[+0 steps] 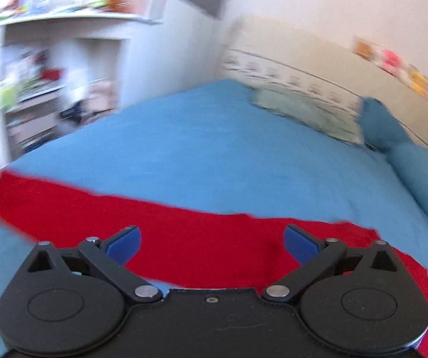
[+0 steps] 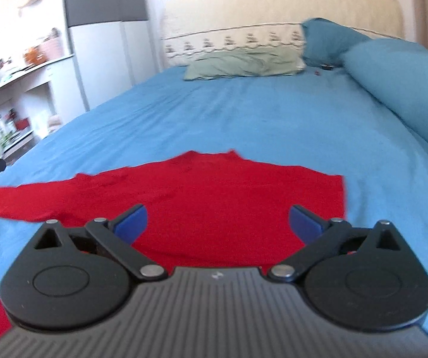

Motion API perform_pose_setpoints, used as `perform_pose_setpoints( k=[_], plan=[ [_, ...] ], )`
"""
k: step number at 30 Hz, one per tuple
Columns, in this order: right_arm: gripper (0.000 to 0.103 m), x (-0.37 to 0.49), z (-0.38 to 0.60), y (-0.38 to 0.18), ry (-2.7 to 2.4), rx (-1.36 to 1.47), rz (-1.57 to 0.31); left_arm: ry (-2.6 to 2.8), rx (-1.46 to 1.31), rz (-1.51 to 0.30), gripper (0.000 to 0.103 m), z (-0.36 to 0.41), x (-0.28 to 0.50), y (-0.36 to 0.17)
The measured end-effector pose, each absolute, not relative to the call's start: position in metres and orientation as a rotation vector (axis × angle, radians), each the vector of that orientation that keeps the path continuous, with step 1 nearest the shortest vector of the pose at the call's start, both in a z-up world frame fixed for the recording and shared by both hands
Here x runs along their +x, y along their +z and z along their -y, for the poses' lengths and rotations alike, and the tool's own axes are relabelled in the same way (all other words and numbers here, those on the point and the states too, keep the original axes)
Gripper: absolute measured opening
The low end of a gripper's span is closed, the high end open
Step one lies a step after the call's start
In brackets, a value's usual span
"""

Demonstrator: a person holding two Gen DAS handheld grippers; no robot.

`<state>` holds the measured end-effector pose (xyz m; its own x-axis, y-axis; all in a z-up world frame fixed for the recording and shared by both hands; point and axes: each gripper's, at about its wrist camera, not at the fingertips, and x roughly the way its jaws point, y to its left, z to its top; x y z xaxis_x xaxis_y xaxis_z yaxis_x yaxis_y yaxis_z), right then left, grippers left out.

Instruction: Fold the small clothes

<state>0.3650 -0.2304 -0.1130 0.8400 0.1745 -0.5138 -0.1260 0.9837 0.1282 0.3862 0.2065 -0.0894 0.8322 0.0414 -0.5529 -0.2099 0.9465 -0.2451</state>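
Both my left gripper [image 1: 212, 243] and right gripper [image 2: 217, 223] stand wide and empty above the red garment [image 2: 214, 203]. I judge the outstretched left sleeve [image 2: 29, 197] comes next: I pinch its cuff and fold it flat across the body.

Bed [image 2: 243, 113] covered by a blue sheet, smooth across the middle, running up to a cream headboard at the far end. Red garment [image 2: 202, 197] laid flat on the near part of the sheet, one long sleeve stretched out to the left, right edge folded straight. Same garment [image 1: 184, 238] seen as a red band across the near sheet [image 1: 202, 149] in the left wrist view. Pale green pillow [image 2: 241, 64] lying flat against the headboard. Teal pillow [image 2: 327, 41] propped just beside it on the right. Long blue bolster [image 2: 402, 86] lying along the right edge of the sheet. Left wrist view blurred
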Motion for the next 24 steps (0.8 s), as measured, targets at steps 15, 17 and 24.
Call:
perform_pose_setpoints(
  k=[15, 17, 24],
  plan=[
    [0.103, 0.378, 0.15, -0.144, 0.239, 0.063, -0.616, 0.441, -0.696, -0.582, 0.045, -0.397, 0.368, -0.171],
    [0.103, 0.383, 0.149, -0.151, 0.232, 0.074, -0.627, 0.457, -0.665, -0.578, 0.038, -0.403, 0.38, -0.173],
    [0.103, 0.393, 0.153, -0.174, 0.215, 0.111, -0.651, 0.522, -0.594, -0.568, 0.008, -0.409, 0.405, -0.182]
  ],
)
